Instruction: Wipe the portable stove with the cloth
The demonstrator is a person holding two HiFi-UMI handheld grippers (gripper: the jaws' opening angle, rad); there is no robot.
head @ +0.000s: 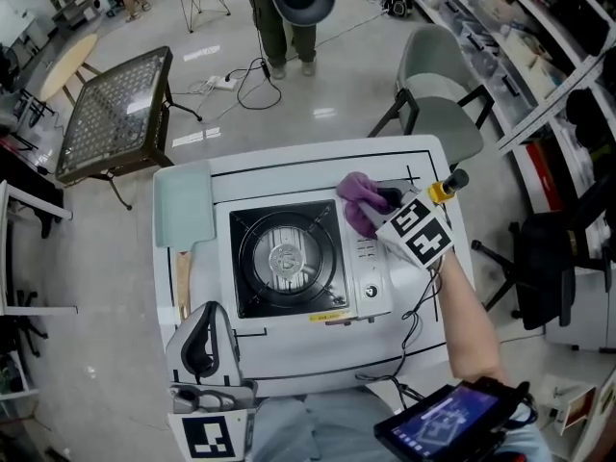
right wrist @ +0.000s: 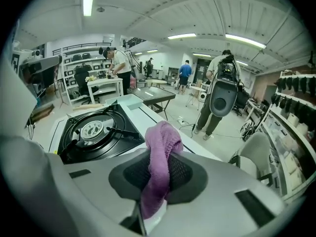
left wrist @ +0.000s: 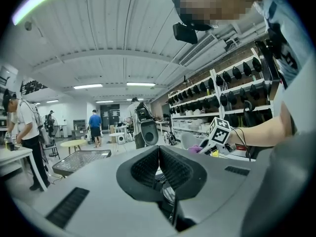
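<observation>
The portable stove (head: 289,258) sits in the middle of the white table (head: 289,166), with a black burner well and a silver knob panel (head: 371,277) on its right. My right gripper (head: 382,203) is shut on a purple cloth (head: 358,200), which hangs just over the stove's far right corner. In the right gripper view the cloth (right wrist: 160,157) bunches up between the pads, and the burner (right wrist: 93,130) lies ahead to the left. My left gripper (head: 206,312) is shut and holds nothing, low at the table's near left edge. From the left gripper view (left wrist: 159,154) the cloth (left wrist: 196,148) shows far off.
A pale green board (head: 185,203) with a wooden handle (head: 182,282) lies along the table's left side. A grey chair (head: 438,75) stands behind the table on the right, a mesh-topped table (head: 115,114) to the left. A person (head: 289,27) stands beyond. A tablet (head: 448,420) sits at my near right.
</observation>
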